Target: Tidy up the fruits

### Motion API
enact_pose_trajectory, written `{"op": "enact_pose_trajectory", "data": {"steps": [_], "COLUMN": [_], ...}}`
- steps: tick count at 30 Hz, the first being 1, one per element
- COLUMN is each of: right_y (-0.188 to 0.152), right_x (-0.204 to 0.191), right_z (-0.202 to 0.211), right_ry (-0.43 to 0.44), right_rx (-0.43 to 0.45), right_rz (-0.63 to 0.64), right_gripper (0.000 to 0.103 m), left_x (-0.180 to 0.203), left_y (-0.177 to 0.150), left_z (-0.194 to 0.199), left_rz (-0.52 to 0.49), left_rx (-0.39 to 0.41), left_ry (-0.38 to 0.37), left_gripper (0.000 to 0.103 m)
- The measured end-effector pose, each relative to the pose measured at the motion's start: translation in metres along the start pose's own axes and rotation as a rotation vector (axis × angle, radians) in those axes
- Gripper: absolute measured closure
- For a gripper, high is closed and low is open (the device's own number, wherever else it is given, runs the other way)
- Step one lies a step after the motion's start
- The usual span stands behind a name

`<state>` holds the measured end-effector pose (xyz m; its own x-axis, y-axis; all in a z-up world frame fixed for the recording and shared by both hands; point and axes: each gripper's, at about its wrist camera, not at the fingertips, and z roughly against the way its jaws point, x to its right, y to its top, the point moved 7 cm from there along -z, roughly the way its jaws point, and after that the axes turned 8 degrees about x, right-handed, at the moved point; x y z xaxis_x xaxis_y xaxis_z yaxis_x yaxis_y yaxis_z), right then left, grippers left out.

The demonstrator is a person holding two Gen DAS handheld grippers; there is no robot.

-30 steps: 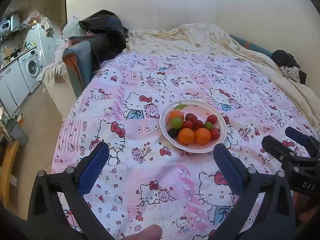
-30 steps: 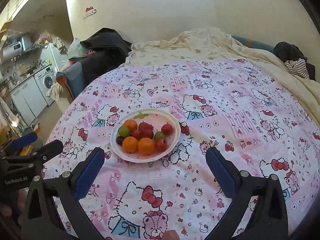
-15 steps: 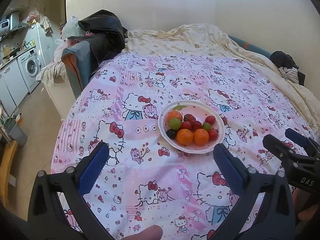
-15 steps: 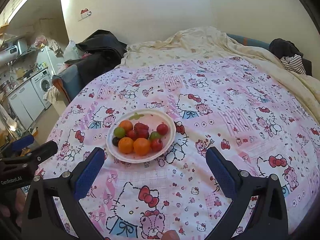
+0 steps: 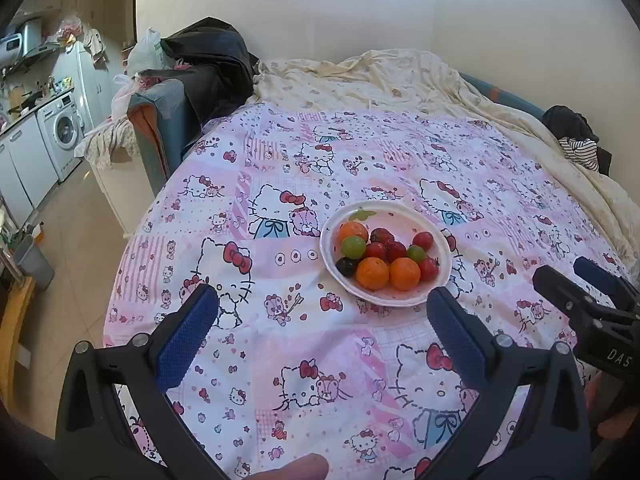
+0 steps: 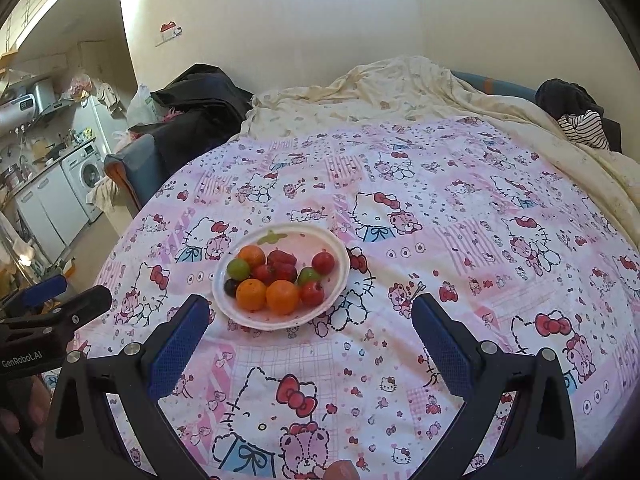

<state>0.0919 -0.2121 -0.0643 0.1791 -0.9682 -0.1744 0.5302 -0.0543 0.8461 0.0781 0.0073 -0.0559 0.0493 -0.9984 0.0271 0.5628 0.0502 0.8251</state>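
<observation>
Obs.: shallow white oval plate [image 5: 404, 300] sits flat on the pink-and-white cartoon-cat printed bedspread [image 5: 304, 344], toward the near edge of the bed. All fruit in view lies on it, bunched in a tight cluster at the plate's near side: three small round oranges [image 5: 372, 273], two green grapes [image 5: 353, 246], several glossy red cherry tomatoes [image 5: 423, 241], two knobbly dark-red strawberries [image 5: 382, 235] and one small dark purple-black fruit [image 5: 346, 266]. No loose fruit on the cloth.

Left gripper [image 5: 322, 330]: blue-padded jaws spread wide, nothing between them, held above the cloth. Plate lies ahead of it and right of its centre line, just off the right finger.

Right gripper [image 6: 310, 330]: jaws also spread wide and empty. Plate lies ahead and left of its centre line, its near rim [image 6: 272, 325] just beyond the left finger.

Geometry: plate sits between the two tools; long axis runs roughly across both views. Neither gripper is clearly nearer.

Judgement: fruit gathered on one plate fits either a finished gathering or a mixed pile awaiting sorting by kind. The frames do not settle which. No second container visible.
</observation>
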Motion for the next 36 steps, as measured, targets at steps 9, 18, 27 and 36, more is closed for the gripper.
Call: {"op": "enact_pose_trajectory", "data": {"steps": [9,18,27,36], "right_y": [0.0021,0.0016,0.0014,0.0020], "right_x": [0.0011,0.0011,0.0005,0.0006], "right_z": [0.0011,0.0008,0.0010,0.0008], "right_ry": [-0.001,0.000,-0.001,-0.001], "right_rx": [0.005,0.004,0.004,0.004], "right_rz": [-0.005,-0.005,-0.008,-0.006], "right_gripper": [0.000,0.000,0.000,0.000], "left_x": [-0.0012,-0.0012,-0.0011,-0.0005], "left_y": [-0.0009,-0.0011,-0.0019,-0.0042], "left_z": [0.0005,0.0004,0.0003,-0.0011], "left_rz": [0.004,0.004,0.002,0.005], "left_rx": [-0.002,-0.002,-0.006,-0.007], "left_ry": [0.002,0.001,0.001,-0.003], "left_gripper": [0.000,0.000,0.000,0.000]}}
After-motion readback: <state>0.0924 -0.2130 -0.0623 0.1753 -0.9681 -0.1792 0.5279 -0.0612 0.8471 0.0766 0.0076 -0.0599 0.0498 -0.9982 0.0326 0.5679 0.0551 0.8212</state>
